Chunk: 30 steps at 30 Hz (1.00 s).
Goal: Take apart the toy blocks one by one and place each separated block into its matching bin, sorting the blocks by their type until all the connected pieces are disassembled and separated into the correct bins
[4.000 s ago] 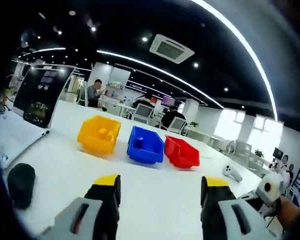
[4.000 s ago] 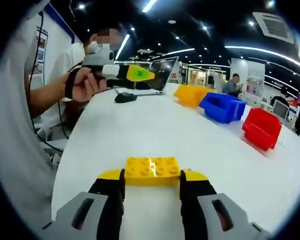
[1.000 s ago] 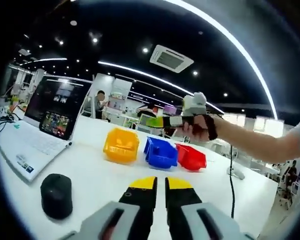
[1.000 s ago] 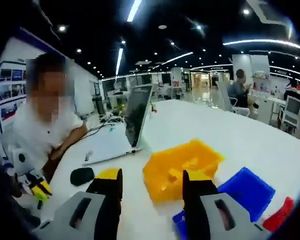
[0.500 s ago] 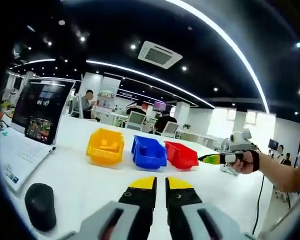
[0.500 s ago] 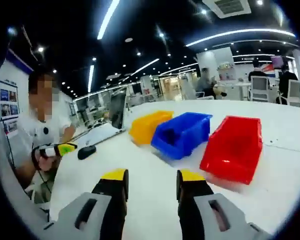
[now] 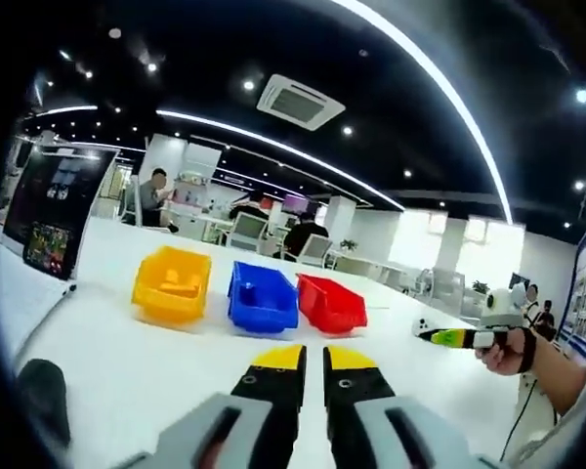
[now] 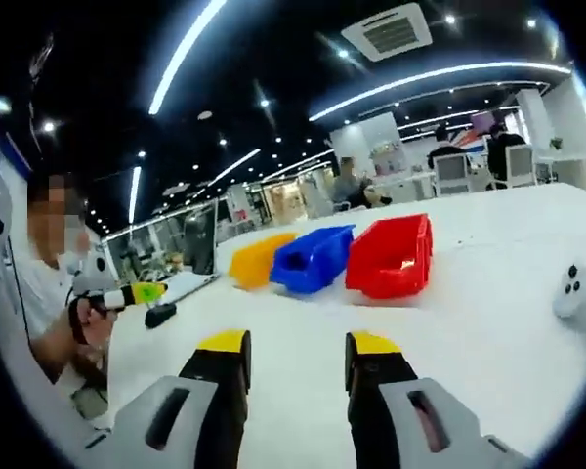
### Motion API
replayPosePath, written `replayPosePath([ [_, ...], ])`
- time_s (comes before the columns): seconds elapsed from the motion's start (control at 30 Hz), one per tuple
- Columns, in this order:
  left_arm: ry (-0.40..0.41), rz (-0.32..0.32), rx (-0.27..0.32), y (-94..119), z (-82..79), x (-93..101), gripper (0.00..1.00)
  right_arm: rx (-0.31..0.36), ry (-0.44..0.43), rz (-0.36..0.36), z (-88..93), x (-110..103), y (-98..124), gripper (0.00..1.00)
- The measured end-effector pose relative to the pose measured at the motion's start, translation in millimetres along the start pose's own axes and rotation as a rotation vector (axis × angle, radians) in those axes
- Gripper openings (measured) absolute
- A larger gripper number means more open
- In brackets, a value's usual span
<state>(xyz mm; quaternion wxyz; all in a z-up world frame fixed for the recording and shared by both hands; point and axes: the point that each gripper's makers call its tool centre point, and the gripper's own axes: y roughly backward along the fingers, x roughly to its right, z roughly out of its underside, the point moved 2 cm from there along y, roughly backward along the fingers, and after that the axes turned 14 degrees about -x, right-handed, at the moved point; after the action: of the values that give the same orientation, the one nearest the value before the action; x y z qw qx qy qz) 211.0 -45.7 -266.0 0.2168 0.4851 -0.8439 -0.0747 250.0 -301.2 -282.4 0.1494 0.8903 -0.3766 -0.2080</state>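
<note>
Left gripper [image 7: 313, 363]: yellow-tipped black jaws closed together, nothing between them, above the white table [image 7: 127, 362].
Right gripper [image 8: 295, 360]: jaws parted, holding nothing.
Bins: yellow plastic bin [image 7: 172, 283] at 11 o'clock of the left jaws, blue plastic bin [image 7: 262, 296] at 12, red plastic bin [image 7: 330, 304] just past 12; side by side.
Blocks: yellow pieces lie inside the yellow bin.
Other items: black computer mouse [image 8: 160, 315] at 10 o'clock in the right gripper view; white controller [image 8: 572, 291] at 3.
</note>
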Motion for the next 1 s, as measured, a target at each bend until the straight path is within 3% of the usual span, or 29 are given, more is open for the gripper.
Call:
replayPosePath([
  [0.13,0.02,-0.013,-0.006,3,3.3,-3.4,0.1,0.002,0.062,0.039,-4.8,2,3,0.39],
  [0.43,0.026,-0.051,0.011,13,-1.8,-9.1,0.1,0.007,0.13,0.021,-9.5,-12,-3,0.36],
  [1.0,0.047,-0.063,0.016,18,1.7,-11.1,0.1,0.039,0.077,0.052,-11.2,-3,7,0.36],
])
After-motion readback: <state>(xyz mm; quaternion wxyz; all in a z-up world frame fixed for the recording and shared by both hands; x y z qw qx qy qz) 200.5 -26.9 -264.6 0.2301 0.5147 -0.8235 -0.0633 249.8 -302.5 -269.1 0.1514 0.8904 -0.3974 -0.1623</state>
